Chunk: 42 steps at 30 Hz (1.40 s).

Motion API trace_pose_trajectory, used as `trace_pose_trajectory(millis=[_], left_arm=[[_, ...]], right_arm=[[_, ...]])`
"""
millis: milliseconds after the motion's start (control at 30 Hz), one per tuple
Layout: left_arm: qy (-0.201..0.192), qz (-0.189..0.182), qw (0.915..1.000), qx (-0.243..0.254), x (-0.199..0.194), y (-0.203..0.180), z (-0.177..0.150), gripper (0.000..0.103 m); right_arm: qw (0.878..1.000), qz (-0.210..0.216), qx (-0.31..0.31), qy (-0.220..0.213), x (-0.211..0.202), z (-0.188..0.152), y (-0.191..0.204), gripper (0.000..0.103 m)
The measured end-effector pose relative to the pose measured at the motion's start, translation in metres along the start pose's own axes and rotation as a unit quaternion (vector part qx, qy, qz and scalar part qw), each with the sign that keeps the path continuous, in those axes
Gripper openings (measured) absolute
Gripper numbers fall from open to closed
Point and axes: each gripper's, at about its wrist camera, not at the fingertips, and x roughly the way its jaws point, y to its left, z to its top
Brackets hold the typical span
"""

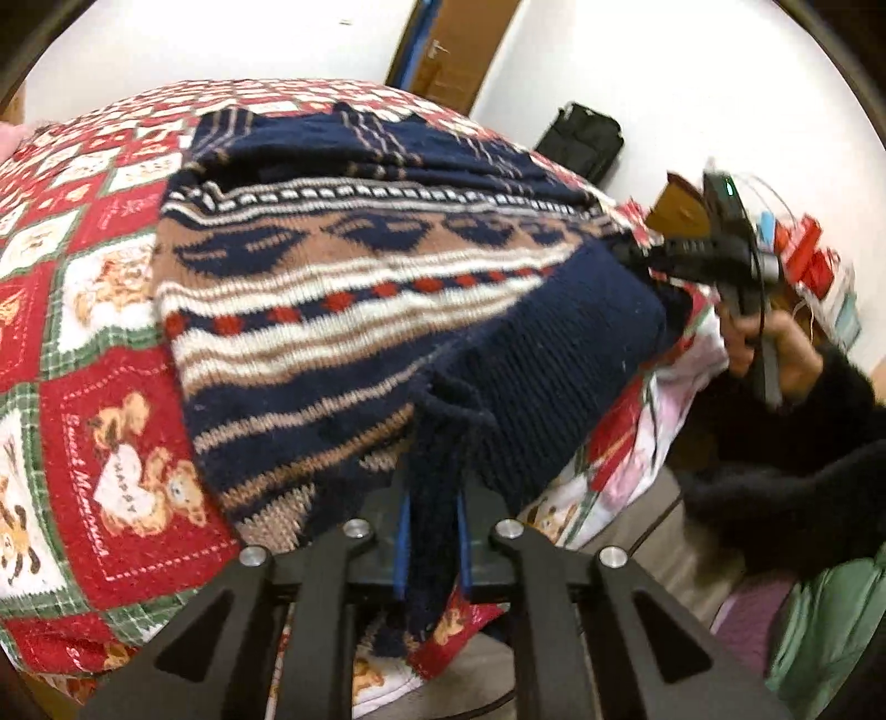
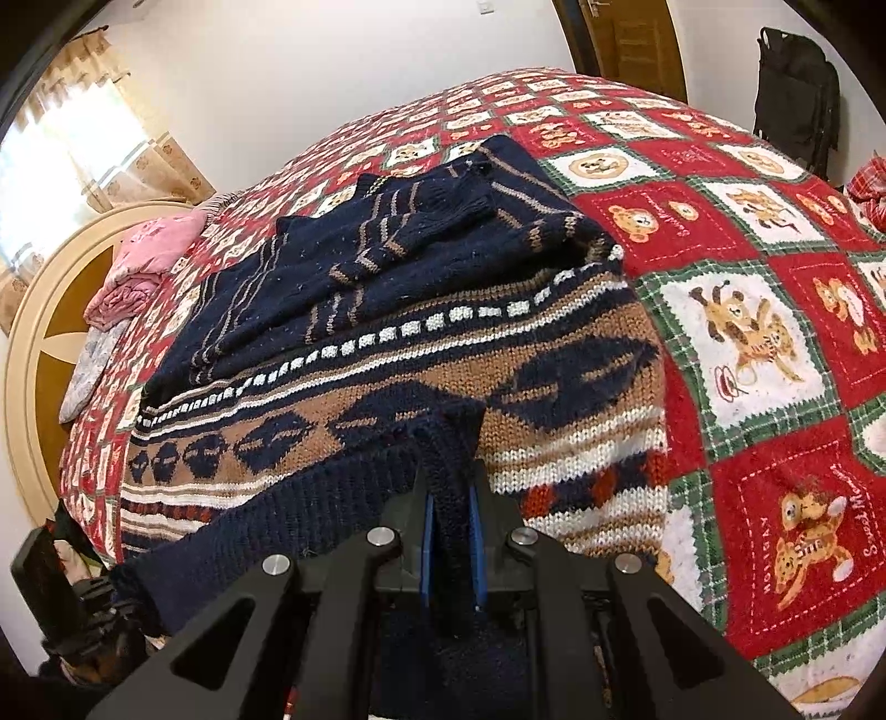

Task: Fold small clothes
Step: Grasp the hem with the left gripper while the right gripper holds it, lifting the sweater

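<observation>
A navy, brown and white patterned knit sweater [image 1: 354, 288] lies on the bed, its sleeves folded in over the body [image 2: 387, 260]. My left gripper [image 1: 434, 498] is shut on the ribbed navy hem at the sweater's near left corner. My right gripper [image 2: 454, 504] is shut on the same hem [image 2: 310, 493] at the other corner. The right gripper also shows in the left wrist view [image 1: 720, 255], at the sweater's right corner. The hem is lifted a little off the bed between the two grippers.
The bed has a red, green and white teddy-bear quilt [image 2: 775, 310]. Pink folded cloth [image 2: 144, 260] lies by the round headboard [image 2: 33, 343]. A black bag [image 1: 581, 138] stands by the wall near a wooden door [image 1: 454, 50]. The bed edge is just below the grippers.
</observation>
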Motion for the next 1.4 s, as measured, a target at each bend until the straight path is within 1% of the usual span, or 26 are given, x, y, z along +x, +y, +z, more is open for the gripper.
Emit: trace_pose_trajectory(millis=[67, 167, 300, 333, 400, 500, 600, 700, 833, 967, 1033, 1167, 1233, 1300, 1400], left_arm=[[-0.015, -0.004, 0.9998, -0.009, -0.008, -0.002, 0.006, 0.013], [-0.050, -0.003, 0.9987, -0.013, -0.028, -0.005, 0.021, 0.013], [-0.088, 0.005, 0.9959, -0.018, -0.048, -0.004, 0.043, 0.013], [-0.096, 0.007, 0.9952, -0.019, -0.051, -0.003, 0.050, 0.013], [-0.108, 0.008, 0.9939, -0.024, -0.055, 0.001, 0.061, 0.013], [-0.120, 0.019, 0.9922, -0.027, -0.055, 0.007, 0.081, 0.013], [-0.128, 0.027, 0.9909, -0.032, -0.054, 0.014, 0.104, 0.013], [-0.142, 0.029, 0.9888, -0.036, -0.056, 0.023, 0.124, 0.013], [-0.155, 0.039, 0.9859, -0.049, -0.054, 0.036, 0.153, 0.013], [-0.157, 0.040, 0.9844, -0.070, -0.044, 0.053, 0.181, 0.013], [-0.157, 0.041, 0.9833, -0.081, -0.039, 0.065, 0.200, 0.013], [-0.169, 0.067, 0.9796, -0.087, -0.031, 0.081, 0.235, 0.013], [-0.174, 0.074, 0.9777, -0.091, -0.025, 0.090, 0.254, 0.013], [-0.174, 0.080, 0.9769, -0.094, -0.017, 0.098, 0.267, 0.013], [-0.170, 0.108, 0.9753, -0.091, 0.004, 0.109, 0.285, 0.013]], right_arm=[[1.000, -0.006, -0.013, -0.016, -0.010, -0.001, 0.007, 0.011], [0.998, 0.001, -0.033, -0.053, -0.036, 0.002, 0.018, 0.011], [0.995, 0.010, -0.031, -0.094, -0.063, 0.007, 0.024, 0.011], [0.994, 0.015, -0.029, -0.100, -0.067, 0.008, 0.024, 0.011], [0.994, 0.018, -0.031, -0.099, -0.068, 0.013, 0.027, 0.011], [0.994, 0.018, -0.033, -0.105, -0.072, 0.024, 0.028, 0.010], [0.991, 0.037, -0.021, -0.123, -0.082, 0.040, 0.029, 0.010], [0.990, 0.037, -0.024, -0.131, -0.082, 0.062, 0.033, 0.010], [0.990, 0.024, -0.041, -0.136, -0.072, 0.092, 0.044, 0.010], [0.989, 0.019, -0.046, -0.142, -0.058, 0.128, 0.050, 0.010], [0.988, 0.015, -0.053, -0.146, -0.049, 0.150, 0.055, 0.010], [0.985, 0.001, -0.059, -0.162, -0.033, 0.189, 0.061, 0.010], [0.984, -0.012, -0.057, -0.166, -0.015, 0.211, 0.058, 0.010], [0.985, -0.027, -0.052, -0.162, 0.007, 0.225, 0.053, 0.010], [0.986, -0.049, -0.046, -0.153, 0.049, 0.238, 0.044, 0.010]])
